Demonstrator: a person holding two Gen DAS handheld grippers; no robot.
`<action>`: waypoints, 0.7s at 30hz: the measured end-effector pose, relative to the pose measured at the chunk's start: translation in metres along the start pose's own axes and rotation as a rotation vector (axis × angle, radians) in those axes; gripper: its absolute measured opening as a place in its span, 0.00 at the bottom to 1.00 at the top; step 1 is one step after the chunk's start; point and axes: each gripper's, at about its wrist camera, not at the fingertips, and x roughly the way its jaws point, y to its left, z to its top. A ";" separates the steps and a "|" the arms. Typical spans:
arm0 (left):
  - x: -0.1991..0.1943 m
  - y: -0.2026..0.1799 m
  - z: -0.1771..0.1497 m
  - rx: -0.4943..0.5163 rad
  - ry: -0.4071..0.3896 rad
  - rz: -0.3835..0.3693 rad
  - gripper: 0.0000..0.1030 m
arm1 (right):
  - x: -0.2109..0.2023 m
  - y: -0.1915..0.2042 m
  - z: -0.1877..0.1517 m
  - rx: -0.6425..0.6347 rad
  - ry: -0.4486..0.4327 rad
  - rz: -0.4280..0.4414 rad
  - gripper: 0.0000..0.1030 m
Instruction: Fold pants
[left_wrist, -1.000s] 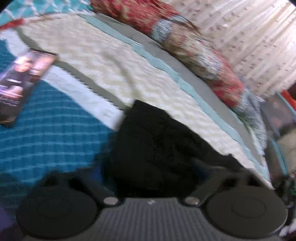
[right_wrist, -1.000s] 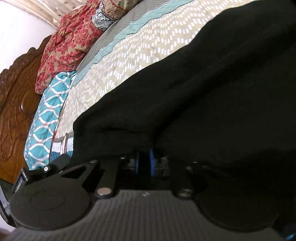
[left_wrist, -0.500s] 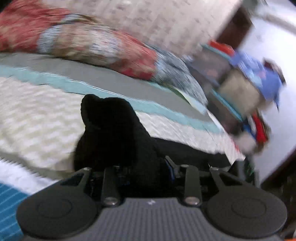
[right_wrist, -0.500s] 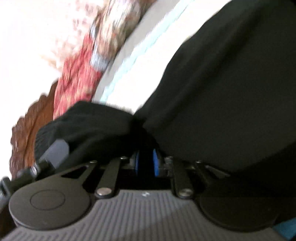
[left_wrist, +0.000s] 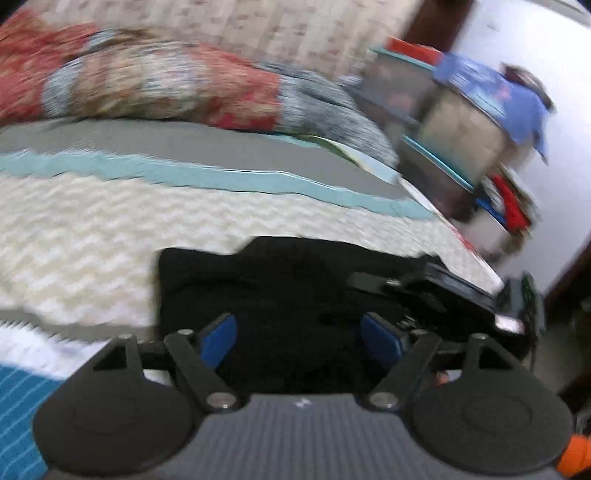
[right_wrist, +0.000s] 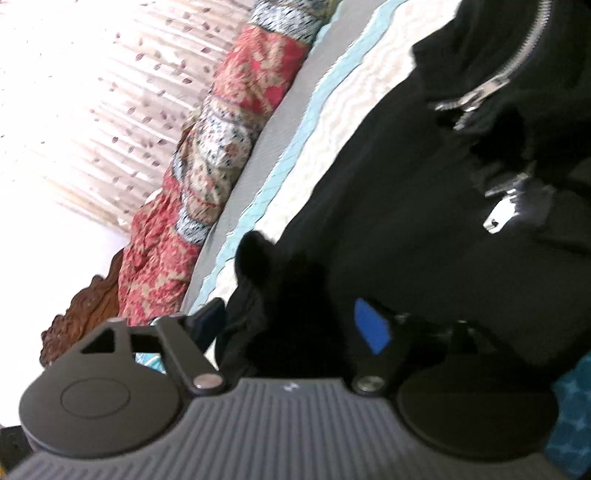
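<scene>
Black pants (left_wrist: 295, 295) on the bedspread (left_wrist: 92, 236), between both opening tongs.

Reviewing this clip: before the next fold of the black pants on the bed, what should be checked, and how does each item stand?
1. Left hand-held gripper released: ok, jaws opening, blue pads clear of the cloth.
2. Right hand-held gripper released: ok, jaws opening, pants between them but unpressed.
3. Black pants lying on the bedspread: ok.
4. Fold flat, edges aligned: cannot tell, image blurred.
5. Zipper tucked inside: not ok, it shows on top.
</scene>
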 end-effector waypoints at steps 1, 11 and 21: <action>-0.004 0.010 0.000 -0.034 -0.003 0.022 0.75 | 0.001 0.003 0.000 0.003 0.003 0.012 0.81; 0.014 0.050 -0.004 -0.208 0.050 0.067 0.75 | 0.026 0.038 -0.025 -0.304 0.128 -0.123 0.30; 0.034 0.018 0.016 -0.109 0.042 0.029 0.75 | -0.001 0.016 0.000 -0.369 -0.052 -0.324 0.39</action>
